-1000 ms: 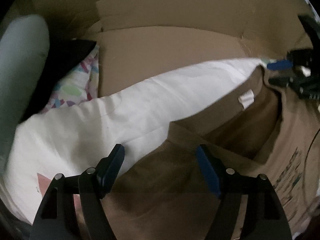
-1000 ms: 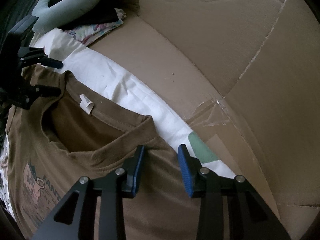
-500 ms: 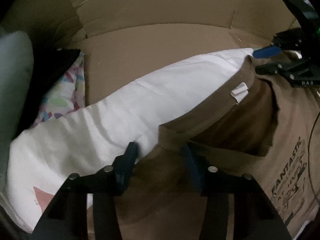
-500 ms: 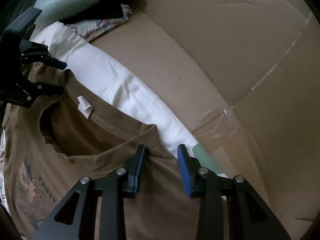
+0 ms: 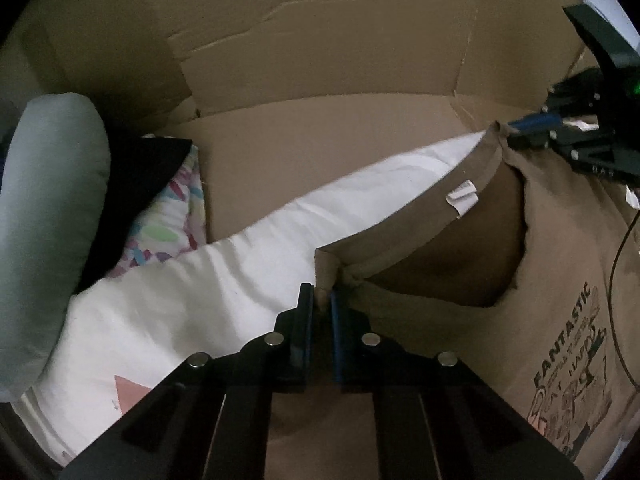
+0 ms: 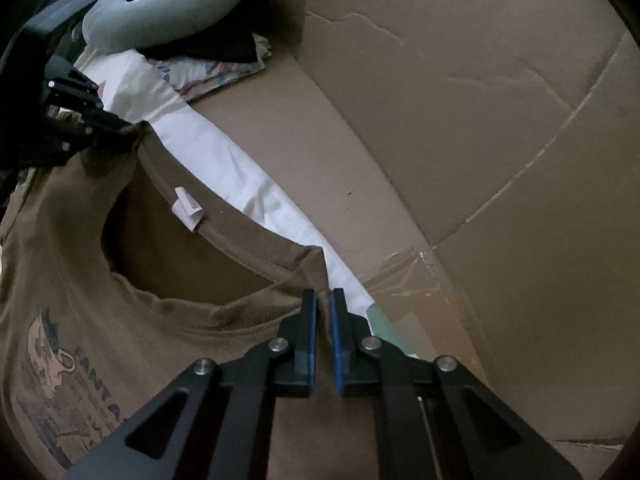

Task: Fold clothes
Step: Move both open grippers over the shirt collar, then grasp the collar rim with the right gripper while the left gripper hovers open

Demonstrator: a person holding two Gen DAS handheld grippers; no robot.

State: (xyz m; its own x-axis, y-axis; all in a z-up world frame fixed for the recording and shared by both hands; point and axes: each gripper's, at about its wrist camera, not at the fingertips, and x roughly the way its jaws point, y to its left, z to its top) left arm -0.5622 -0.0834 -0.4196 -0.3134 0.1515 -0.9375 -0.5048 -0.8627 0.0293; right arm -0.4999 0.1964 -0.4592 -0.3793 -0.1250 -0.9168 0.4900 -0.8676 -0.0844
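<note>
A brown printed T-shirt (image 5: 560,280) lies face up on a white cloth (image 5: 200,300), neck hole and white label (image 5: 462,200) showing. My left gripper (image 5: 322,292) is closing, its jaws pinching the shirt's shoulder fabric beside the collar. In the right wrist view, my right gripper (image 6: 323,296) is shut on the other shoulder of the T-shirt (image 6: 140,340), next to the collar seam. Each gripper also appears in the other's view: the right gripper (image 5: 516,126) at the far collar end, the left gripper (image 6: 132,128) likewise, both gripping brown fabric.
Flattened cardboard (image 5: 320,140) covers the surface and rises behind it. A grey-green neck pillow (image 6: 160,12) rests on a black garment (image 5: 136,184) and a folded patterned cloth (image 6: 208,72) at the far left. A thin cable (image 5: 616,280) hangs at the right.
Both grippers went from open around the shoulder fabric to closed on it. The collar edge now stretches taut between them, and the shoulder points are bunched up.
</note>
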